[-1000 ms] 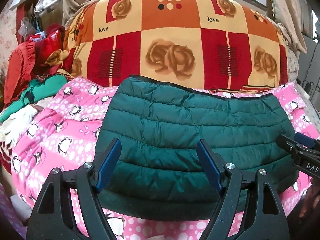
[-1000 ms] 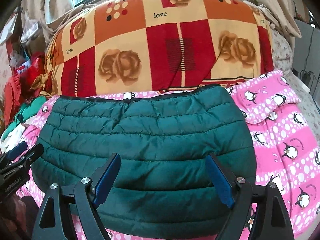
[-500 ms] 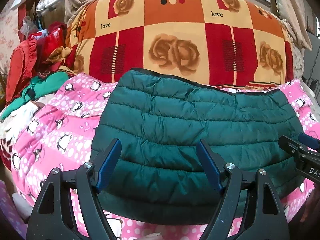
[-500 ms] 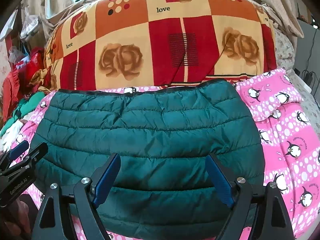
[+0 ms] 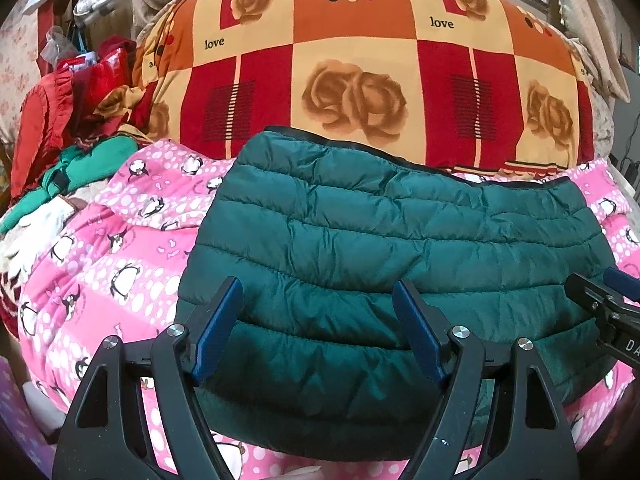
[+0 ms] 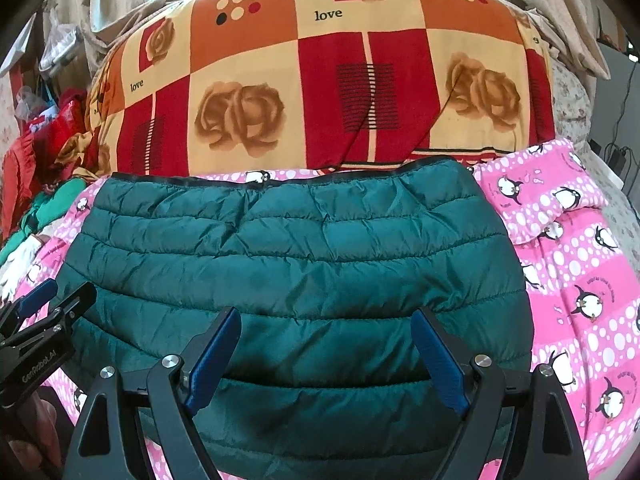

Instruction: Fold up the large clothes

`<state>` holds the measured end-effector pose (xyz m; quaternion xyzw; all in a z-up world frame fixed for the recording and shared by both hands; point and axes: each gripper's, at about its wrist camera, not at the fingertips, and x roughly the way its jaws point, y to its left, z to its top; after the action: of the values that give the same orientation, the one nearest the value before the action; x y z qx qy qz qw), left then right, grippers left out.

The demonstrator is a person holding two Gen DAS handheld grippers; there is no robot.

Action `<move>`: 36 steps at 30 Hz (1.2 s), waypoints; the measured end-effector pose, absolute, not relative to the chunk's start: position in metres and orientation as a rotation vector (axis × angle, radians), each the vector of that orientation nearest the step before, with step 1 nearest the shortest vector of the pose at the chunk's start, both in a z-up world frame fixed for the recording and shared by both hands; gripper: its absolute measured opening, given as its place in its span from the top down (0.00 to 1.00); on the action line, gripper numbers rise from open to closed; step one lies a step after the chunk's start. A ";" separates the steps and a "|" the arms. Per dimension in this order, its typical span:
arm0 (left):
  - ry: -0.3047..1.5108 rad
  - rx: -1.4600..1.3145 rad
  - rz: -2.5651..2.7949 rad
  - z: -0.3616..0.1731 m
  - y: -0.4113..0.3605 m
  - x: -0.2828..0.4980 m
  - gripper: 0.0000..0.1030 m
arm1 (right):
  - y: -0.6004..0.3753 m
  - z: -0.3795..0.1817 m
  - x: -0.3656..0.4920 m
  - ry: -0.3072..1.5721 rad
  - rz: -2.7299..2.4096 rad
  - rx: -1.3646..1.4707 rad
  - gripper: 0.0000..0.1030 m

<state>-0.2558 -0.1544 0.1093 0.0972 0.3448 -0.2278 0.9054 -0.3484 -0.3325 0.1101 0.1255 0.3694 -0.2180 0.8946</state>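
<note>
A folded green jacket (image 5: 392, 256) was found lying on the pink sheet (image 5: 100, 256), with the quilt (image 5: 360, 60) at 12 o'clock. Both the left gripper (image 5: 318, 304) and the right gripper (image 6: 326, 334) were held spread wide, empty, over its near edge.

My left view cuts off the right gripper (image 5: 608, 312) at its edge; the green jacket (image 5: 380, 248) hides the pink blanket (image 5: 120, 264) beneath.
</note>
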 end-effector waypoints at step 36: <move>0.730 0.206 -0.469 0.101 -0.165 -0.241 0.24 | -0.336 0.107 -0.335 0.780 -0.445 0.244 0.17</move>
<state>-0.2413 -0.1649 0.1008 0.0996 0.3529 -0.2267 0.9023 -0.3347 -0.3363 0.1074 0.1174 0.3760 -0.2145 0.8938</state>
